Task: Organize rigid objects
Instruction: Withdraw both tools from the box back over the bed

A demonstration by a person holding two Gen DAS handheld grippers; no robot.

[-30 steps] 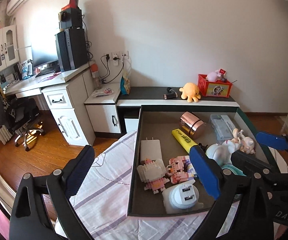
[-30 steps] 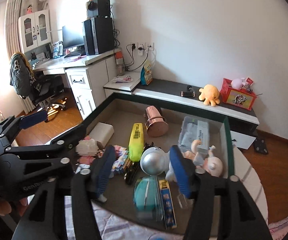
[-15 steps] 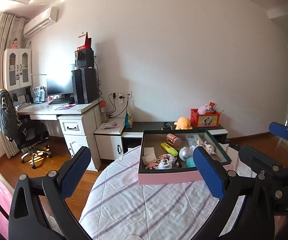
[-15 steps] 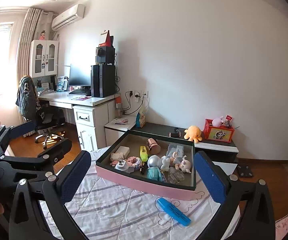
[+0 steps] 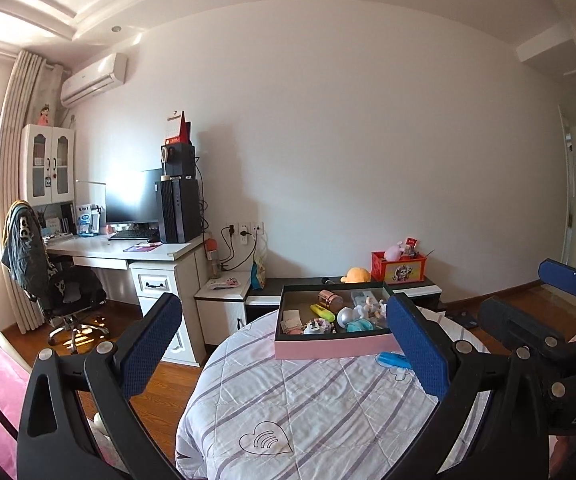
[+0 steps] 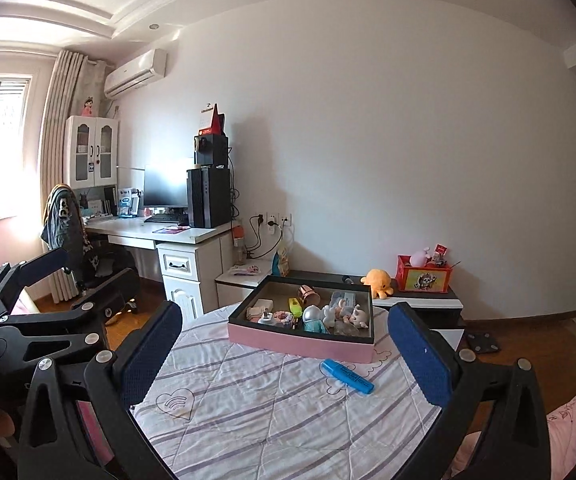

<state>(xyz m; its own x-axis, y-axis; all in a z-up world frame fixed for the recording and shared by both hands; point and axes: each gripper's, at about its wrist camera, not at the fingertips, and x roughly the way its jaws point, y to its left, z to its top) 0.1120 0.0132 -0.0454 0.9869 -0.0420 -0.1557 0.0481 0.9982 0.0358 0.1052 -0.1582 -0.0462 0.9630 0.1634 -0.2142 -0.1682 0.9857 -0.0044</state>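
A pink-walled box (image 5: 332, 349) with a dark inside sits on the far side of the striped quilt (image 5: 308, 408). It holds several small things, among them a copper cup (image 5: 330, 300), a yellow highlighter (image 5: 322, 312) and little figurines (image 6: 350, 314). A blue highlighter (image 6: 347, 376) lies on the quilt just in front of the box (image 6: 300, 344). My left gripper (image 5: 283, 344) is open and empty, well back from the box. My right gripper (image 6: 285, 344) is also open wide with nothing between its blue pads (image 6: 420, 356). Each gripper shows at the edge of the other's view.
A white desk (image 6: 175, 236) with a monitor and a black tower stands at the left, an office chair (image 5: 47, 280) beside it. A low dark-topped cabinet (image 6: 420, 294) behind the box carries an orange plush (image 6: 378, 282) and a red box (image 6: 424, 276). Wooden floor surrounds the quilt.
Both grippers have pulled back and upward from right over the box, which now looks small and far. The right jaws have spread wider. The blue highlighter has come into view on the quilt.
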